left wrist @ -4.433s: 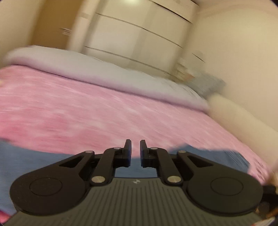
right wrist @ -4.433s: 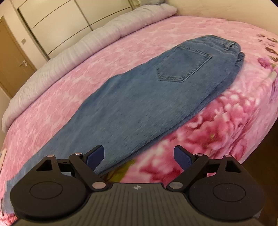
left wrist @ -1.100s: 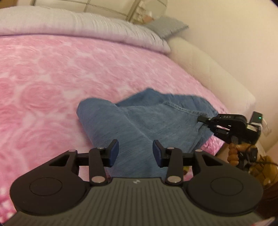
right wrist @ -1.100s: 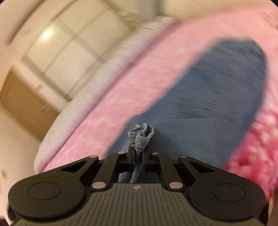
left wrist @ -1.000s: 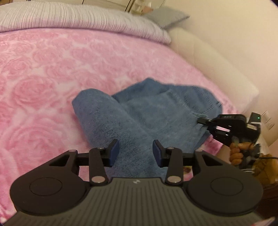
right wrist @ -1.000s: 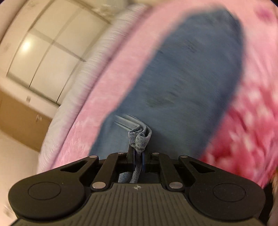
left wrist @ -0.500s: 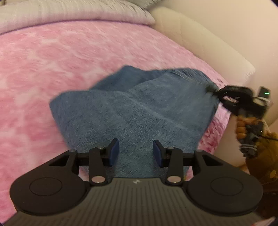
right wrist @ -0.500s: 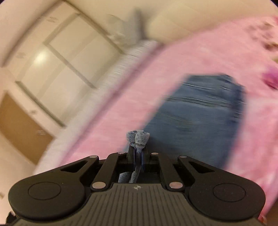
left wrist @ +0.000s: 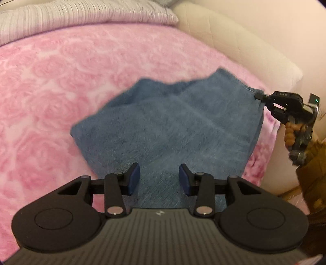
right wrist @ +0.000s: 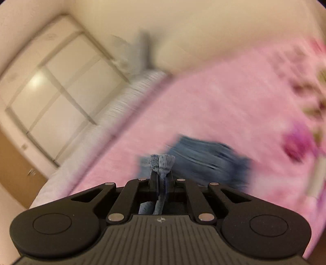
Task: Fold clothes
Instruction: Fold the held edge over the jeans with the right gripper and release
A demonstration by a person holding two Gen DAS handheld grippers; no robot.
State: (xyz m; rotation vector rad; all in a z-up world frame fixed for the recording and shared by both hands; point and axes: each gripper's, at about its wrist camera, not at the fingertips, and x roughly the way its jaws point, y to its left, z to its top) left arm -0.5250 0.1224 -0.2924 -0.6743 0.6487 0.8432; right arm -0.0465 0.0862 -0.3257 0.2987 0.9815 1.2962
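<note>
Right gripper (right wrist: pixel 162 184) has its jaws clamped on a bunched denim hem; the jeans (left wrist: pixel 173 126) lie half-folded mid-bed (left wrist: pixel 51 81), the pinched corner out at three o'clock. Left gripper (left wrist: pixel 159 179) hovers over the near fold, jaws apart, empty. Risk: a fast pull drags the whole stack askew, since nothing pins it.

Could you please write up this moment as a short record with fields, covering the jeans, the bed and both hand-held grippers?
garment: blue jeans, folded over, lying on the bed
surface: pink rose-patterned blanket
right hand-held gripper: shut on a bunched edge of the jeans, holding it lifted
left hand-held gripper: open, nothing between its pads, above the near part of the jeans
background: grey striped duvet, cream headboard
</note>
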